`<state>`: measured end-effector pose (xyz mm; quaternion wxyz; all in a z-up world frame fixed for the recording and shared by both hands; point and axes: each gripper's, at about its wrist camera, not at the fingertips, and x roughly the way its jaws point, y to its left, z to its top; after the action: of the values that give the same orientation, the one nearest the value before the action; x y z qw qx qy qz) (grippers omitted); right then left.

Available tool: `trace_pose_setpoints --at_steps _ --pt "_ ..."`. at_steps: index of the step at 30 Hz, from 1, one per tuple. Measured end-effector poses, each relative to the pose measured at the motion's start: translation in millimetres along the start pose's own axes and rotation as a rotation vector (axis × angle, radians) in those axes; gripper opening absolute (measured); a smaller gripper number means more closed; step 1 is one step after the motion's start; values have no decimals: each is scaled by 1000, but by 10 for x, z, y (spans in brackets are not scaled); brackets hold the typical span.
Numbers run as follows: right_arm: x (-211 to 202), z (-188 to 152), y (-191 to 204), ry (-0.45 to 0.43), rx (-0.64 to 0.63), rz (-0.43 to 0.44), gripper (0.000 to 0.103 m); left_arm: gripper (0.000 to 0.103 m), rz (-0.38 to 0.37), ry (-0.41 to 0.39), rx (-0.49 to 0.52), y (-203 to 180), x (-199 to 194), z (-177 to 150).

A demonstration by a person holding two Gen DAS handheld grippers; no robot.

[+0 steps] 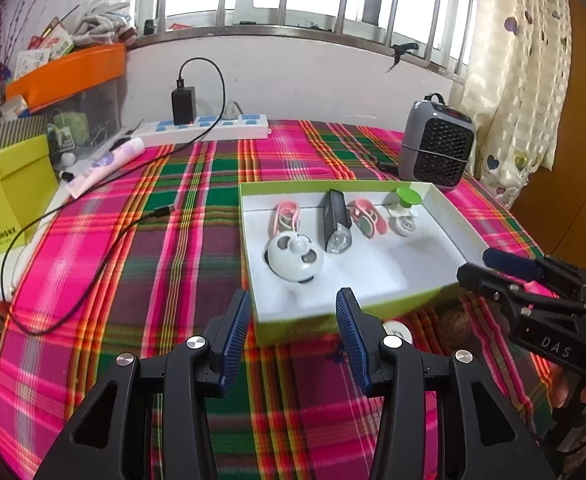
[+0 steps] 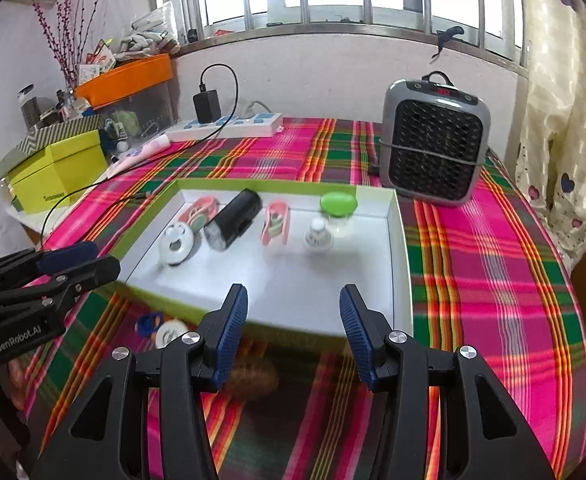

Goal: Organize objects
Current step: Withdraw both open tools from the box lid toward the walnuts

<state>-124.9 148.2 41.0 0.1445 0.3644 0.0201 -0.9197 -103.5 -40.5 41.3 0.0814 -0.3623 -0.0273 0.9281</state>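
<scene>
On the pink-and-green plaid cloth, my left gripper [image 1: 293, 308] and right gripper [image 2: 293, 304] hover open and empty before the shallow green-rimmed white cardboard tray [image 2: 403, 256], so I should approach low for the small round white disc [image 2: 169, 333] lying outside its near wall, avoiding the loose black cable [image 1: 93, 256].

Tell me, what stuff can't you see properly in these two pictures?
- Small round white thing on the cloth: left wrist view, mostly hidden behind the left gripper finger.
- Blue thing beside it: right wrist view, too blurry to name.
- Brown patch on the cloth: right wrist view, blurred and partly behind the right gripper.
- Writing on the yellow box: too small to read.
</scene>
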Motion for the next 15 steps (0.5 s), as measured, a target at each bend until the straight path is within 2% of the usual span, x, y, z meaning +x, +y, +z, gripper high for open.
trace_pose_setpoints --at_steps 15 --pt "-112 -295 57 38 -13 37 49 43 -76 35 6 -121 -165 -324"
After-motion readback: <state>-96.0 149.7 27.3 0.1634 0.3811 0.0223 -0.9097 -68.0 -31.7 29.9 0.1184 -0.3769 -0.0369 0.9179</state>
